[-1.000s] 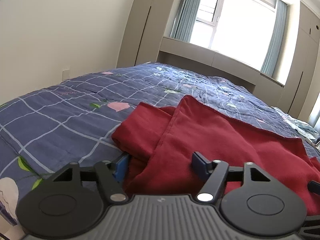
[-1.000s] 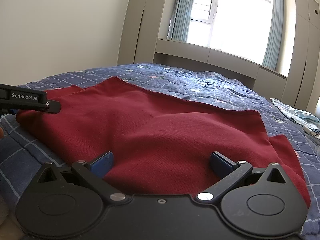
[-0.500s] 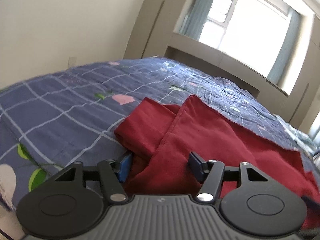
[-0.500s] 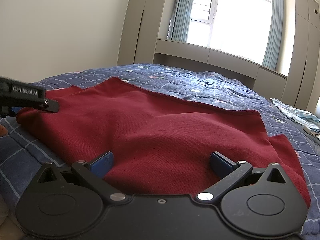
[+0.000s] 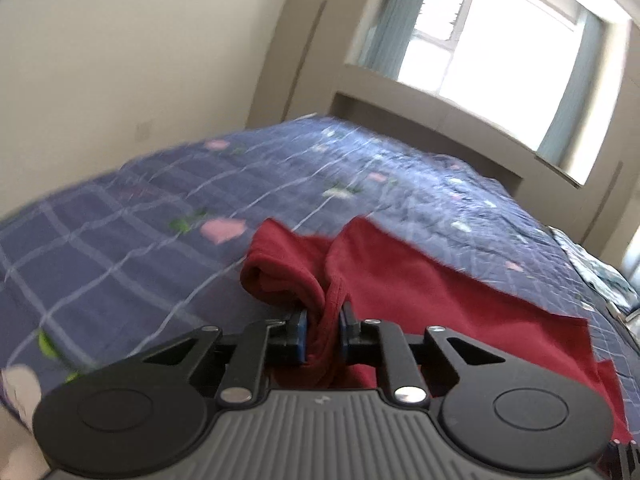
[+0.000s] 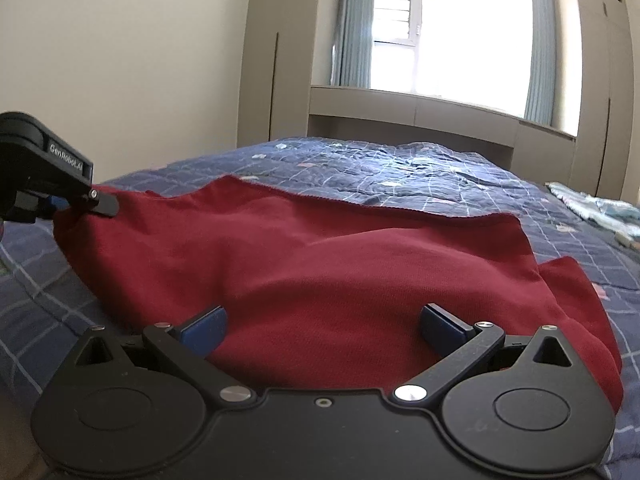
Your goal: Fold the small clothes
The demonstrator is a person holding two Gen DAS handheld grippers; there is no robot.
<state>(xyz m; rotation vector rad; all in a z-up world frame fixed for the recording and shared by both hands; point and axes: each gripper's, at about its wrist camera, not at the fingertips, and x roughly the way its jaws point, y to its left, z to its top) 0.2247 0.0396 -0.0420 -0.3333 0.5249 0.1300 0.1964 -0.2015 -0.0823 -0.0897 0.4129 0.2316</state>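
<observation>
Closed since before, left gripper [image 5: 322, 332] pinches red garment [image 5: 440, 304]; right gripper [image 6: 322, 326] gapes.

The cloth [image 6: 360, 272] lay on the bed [image 6: 400, 168], spreading ahead of the right gripper [image 6: 322, 326]. The left gripper [image 5: 322, 334] sat at the cloth's left edge, far left of the right gripper. More clothes [image 6: 592, 208] lay far right.
</observation>
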